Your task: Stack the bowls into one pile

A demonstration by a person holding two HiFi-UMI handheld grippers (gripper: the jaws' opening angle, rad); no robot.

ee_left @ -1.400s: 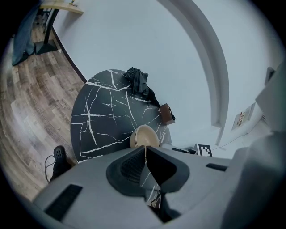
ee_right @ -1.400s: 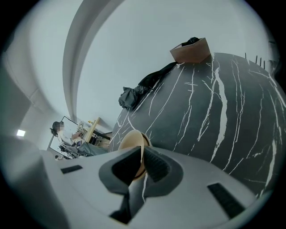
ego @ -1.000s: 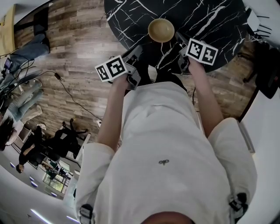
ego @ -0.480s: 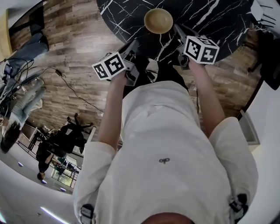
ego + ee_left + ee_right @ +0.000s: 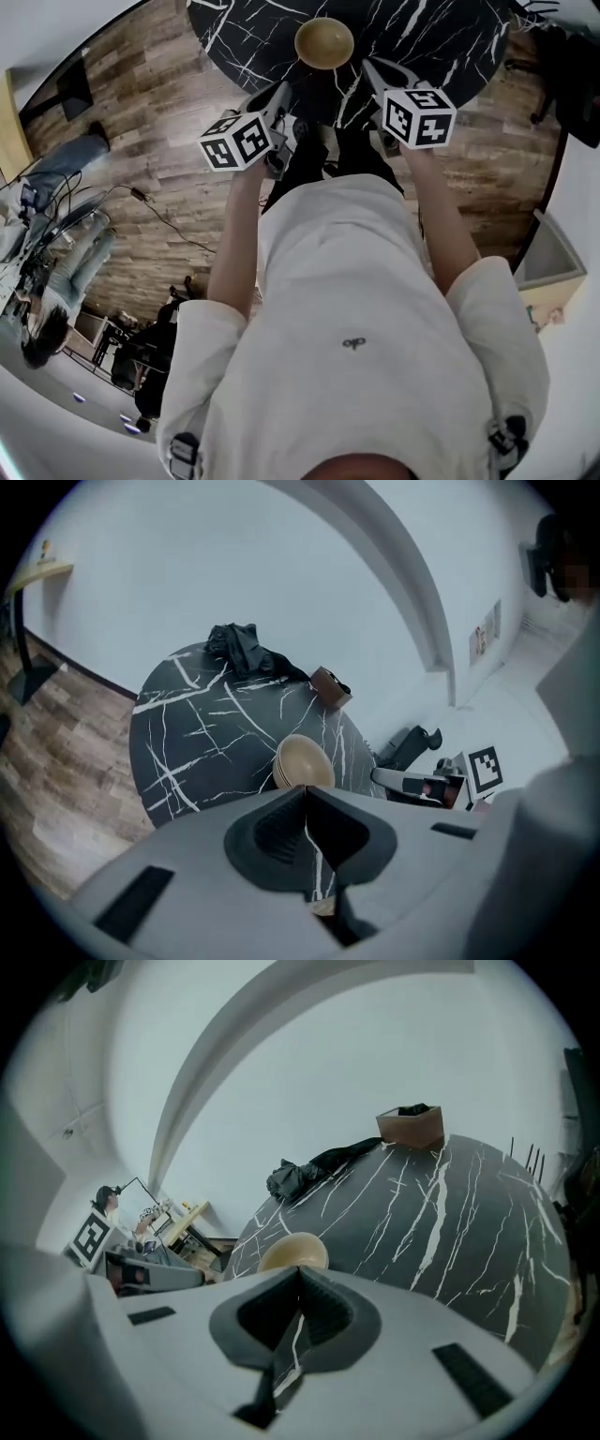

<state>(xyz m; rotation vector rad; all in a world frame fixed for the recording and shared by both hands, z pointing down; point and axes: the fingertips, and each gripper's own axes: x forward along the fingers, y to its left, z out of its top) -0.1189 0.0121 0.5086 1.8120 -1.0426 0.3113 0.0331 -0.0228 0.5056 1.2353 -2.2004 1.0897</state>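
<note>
The left gripper (image 5: 305, 791) has its two dark jaws pressed together at the tips with nothing between them, and the right gripper (image 5: 298, 1272) is likewise closed tight and empty. Each is held in one of the person's hands, side by side and pointing down at a slant toward the table, with its marker cube turned up toward the head view. Just ahead of both sets of tips, and touched by neither, the tan bowls (image 5: 323, 42) sit nested in one pile, open side up. From the head view the pile lies between the lines of the two grippers, a little beyond their tips. It rests near the closer edge of the round black marble table (image 5: 431, 37), whose top is veined in white. Further out from the grippers, at the table's far side, lies a crumpled dark cloth (image 5: 242, 649), ahead and left of the left gripper's jaws. Beside that cloth, also at the far edge, stands a small brown box (image 5: 328, 686). Past the table rises a plain white wall (image 5: 234, 564), and wooden flooring (image 5: 169, 122) spreads out beyond the left gripper's outer side.
</note>
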